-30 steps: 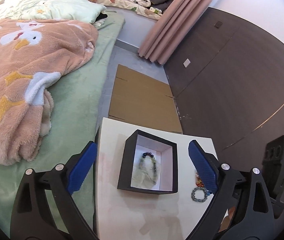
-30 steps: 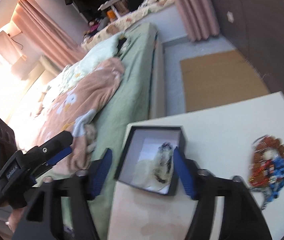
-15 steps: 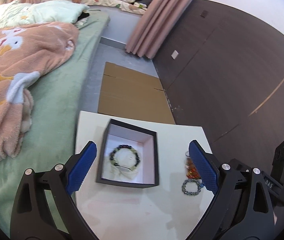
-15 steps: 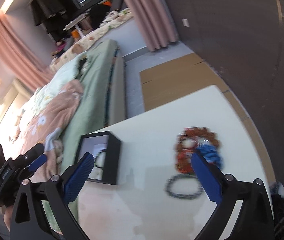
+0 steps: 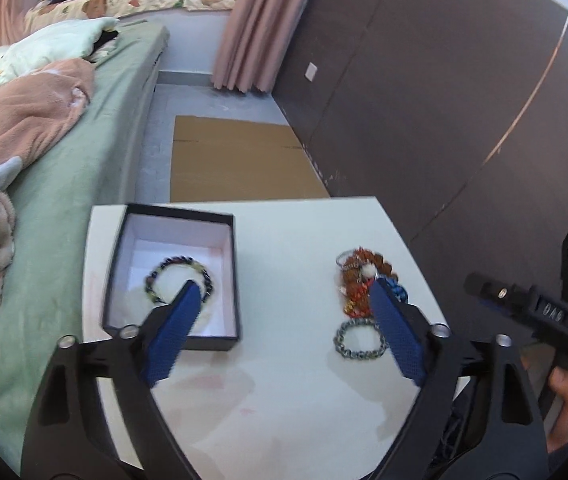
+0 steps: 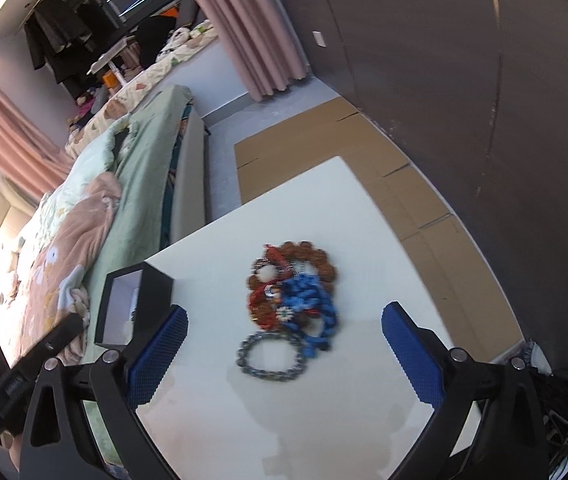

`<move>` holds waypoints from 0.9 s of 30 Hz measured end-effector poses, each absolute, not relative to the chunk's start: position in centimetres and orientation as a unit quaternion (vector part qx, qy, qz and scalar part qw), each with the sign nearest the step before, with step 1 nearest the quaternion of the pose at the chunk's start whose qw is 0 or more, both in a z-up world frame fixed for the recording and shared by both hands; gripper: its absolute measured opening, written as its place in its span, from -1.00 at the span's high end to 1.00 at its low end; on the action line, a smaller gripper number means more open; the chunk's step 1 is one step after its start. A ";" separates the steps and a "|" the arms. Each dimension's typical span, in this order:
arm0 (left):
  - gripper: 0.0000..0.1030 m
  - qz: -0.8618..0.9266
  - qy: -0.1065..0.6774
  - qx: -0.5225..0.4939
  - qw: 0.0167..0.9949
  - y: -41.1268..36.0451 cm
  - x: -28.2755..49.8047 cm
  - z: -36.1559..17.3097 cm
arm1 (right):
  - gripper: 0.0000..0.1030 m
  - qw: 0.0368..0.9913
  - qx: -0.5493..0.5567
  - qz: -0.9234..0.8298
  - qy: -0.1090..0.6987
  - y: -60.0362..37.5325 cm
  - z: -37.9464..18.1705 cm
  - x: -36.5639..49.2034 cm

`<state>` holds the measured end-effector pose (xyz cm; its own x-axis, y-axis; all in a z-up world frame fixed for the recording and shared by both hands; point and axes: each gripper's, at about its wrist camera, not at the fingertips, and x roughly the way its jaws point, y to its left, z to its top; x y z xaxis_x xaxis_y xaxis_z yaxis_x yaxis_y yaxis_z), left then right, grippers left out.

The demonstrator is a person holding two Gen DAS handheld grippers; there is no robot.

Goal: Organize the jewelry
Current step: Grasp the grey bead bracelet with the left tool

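From the left wrist, the left hand-held gripper (image 5: 284,308) hangs over the white surface (image 5: 284,400), fingers spread wide, empty. The black box (image 5: 172,276), left of the jewelry pile (image 5: 364,280), holds a beaded bracelet (image 5: 180,280).

From the right wrist, the right hand-held gripper (image 6: 284,332) gapes above the gray bracelet (image 6: 272,356), just below that pile (image 6: 292,288).

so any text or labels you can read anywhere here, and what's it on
Raised letters on the right gripper's black body, seen in the left wrist view: about three characters, too blurred and turned to read for sure.
Small label on the left gripper's black body, seen in the right wrist view: too small and blurred to read.
Nothing readable on the black box, the bracelets or the white table.
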<state>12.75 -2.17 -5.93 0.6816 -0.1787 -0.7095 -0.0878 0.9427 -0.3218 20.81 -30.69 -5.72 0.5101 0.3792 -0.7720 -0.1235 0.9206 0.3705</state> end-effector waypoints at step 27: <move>0.29 -0.063 0.509 -0.080 0.854 -12.7 16.5 -15.4 | -0.19 0.812 0.132 0.151 0.548 -32.3 -12.1 24.3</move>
<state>16.45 -12.74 -15.45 0.4728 -0.1904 -0.8604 0.0265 0.9790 -0.2021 24.34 -32.35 -12.07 0.3533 0.3893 -0.8507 -0.1004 0.9198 0.3793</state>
